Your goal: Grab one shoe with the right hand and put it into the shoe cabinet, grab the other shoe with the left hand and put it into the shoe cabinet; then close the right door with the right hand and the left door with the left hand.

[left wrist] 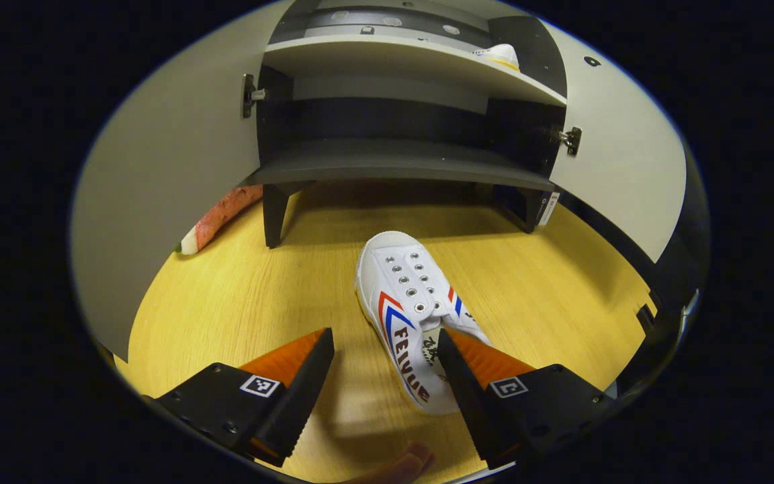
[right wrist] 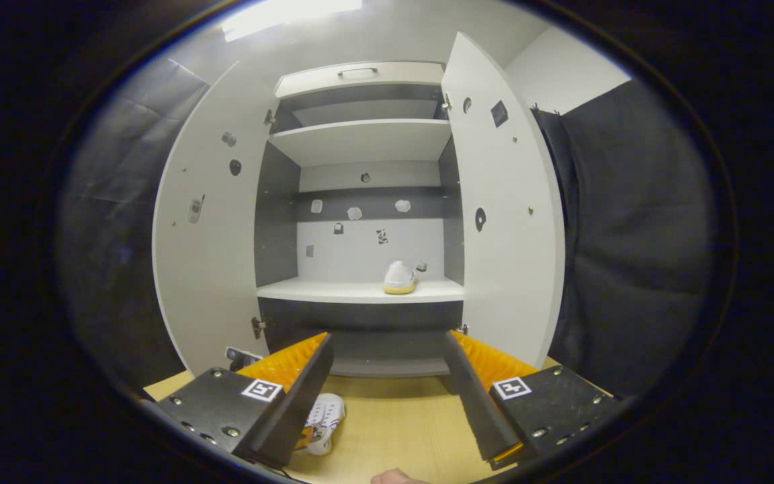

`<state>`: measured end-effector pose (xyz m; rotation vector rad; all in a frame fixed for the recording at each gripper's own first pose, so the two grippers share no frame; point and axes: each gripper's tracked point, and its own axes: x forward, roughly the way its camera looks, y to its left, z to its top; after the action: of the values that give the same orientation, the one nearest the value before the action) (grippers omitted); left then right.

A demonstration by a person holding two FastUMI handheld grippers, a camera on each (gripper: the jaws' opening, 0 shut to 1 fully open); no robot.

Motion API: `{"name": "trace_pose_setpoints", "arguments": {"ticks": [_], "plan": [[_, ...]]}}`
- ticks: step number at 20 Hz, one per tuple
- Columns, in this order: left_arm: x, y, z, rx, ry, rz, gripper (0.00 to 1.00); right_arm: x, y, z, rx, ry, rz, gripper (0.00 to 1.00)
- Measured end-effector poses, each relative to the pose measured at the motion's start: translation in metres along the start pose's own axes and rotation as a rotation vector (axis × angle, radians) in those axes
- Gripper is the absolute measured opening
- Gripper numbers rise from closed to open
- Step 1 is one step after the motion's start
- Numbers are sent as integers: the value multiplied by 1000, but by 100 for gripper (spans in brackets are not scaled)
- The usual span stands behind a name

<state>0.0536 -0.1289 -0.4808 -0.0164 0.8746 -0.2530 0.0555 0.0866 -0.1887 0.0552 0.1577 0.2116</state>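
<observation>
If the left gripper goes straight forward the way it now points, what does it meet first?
Probably the white shoe on the wooden floor. The left gripper has open jaws, and the shoe's heel end lies beside its right finger. The cabinet stands beyond; depth is uncertain.

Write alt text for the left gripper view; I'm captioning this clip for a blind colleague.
The open left gripper hovers over a white shoe lying on the wooden floor, one finger above its heel end. Beyond stands the shoe cabinet, both doors open, with another white shoe on an upper shelf.
</observation>
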Motion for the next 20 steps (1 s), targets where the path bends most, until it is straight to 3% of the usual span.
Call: {"name": "trace_pose_setpoints", "arguments": {"ticks": [5, 9, 14, 20], "plan": [[13, 8, -2, 32, 41, 27, 92, -4, -16, -14, 16, 4, -8, 98], [20, 0, 2, 20, 27, -2, 86, -5, -30, -25, 39, 3, -8, 98], [24, -11, 3, 11, 25, -44, 52, -7, -53, -36, 55, 7, -42, 98], [36, -8, 4, -12, 51, -16, 48, -22, -76, -31, 86, -12, -72, 98]]}}
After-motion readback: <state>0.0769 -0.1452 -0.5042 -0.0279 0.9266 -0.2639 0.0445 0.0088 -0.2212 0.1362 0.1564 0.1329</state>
